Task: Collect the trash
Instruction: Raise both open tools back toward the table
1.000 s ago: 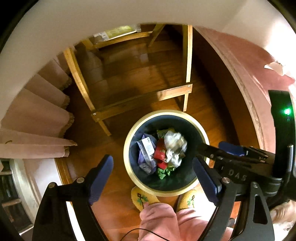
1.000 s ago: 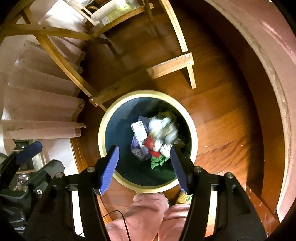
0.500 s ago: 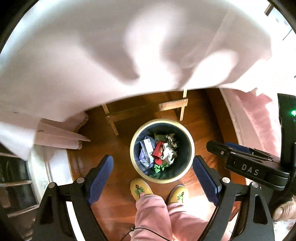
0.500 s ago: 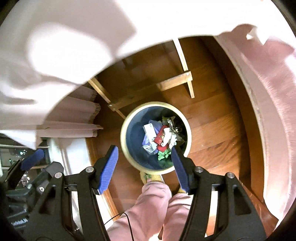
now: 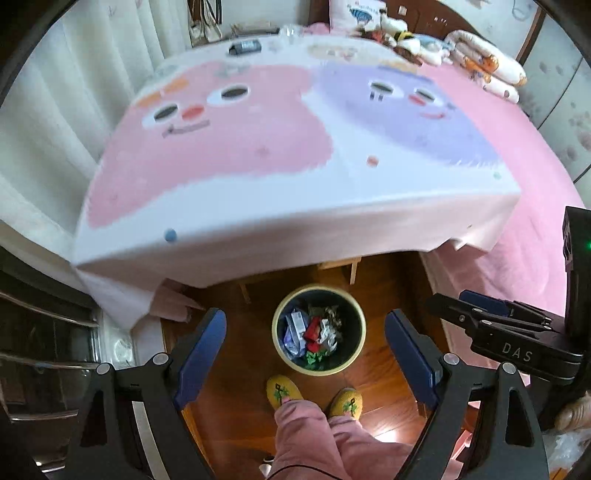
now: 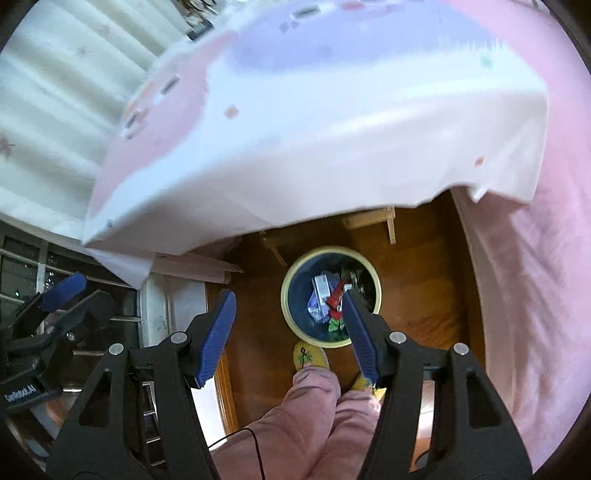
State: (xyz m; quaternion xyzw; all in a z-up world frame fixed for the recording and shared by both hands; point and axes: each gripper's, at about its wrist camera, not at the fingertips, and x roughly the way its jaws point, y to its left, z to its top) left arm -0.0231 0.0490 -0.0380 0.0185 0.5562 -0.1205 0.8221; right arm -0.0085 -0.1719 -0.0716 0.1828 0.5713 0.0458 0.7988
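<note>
Only the left view is showing toys (image 5: 402, 35), seemingly, beyond the tablecloth (image 5: 295, 206). Both grippers (image 5: 306, 350) (image 6: 286, 328) are gaping empty above the floor bin (image 5: 359, 347) holding trash (image 5: 314, 332); slippers (image 5: 282, 391) are standing beside it.

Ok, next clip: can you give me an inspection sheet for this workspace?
Surface: cartoon-face tablecloth on table, wooden floor below.
Job's things: round yellow-rimmed bin on the floor, holding crumpled wrappers.
Clutter: dark flat object and plush toys at the far table edge.
Grippers: left gripper open, empty; right gripper open, empty.
Cables: thin dark wire over pink trousers.
Surroundings: white curtain, pink bedspread, yellow slippers.
</note>
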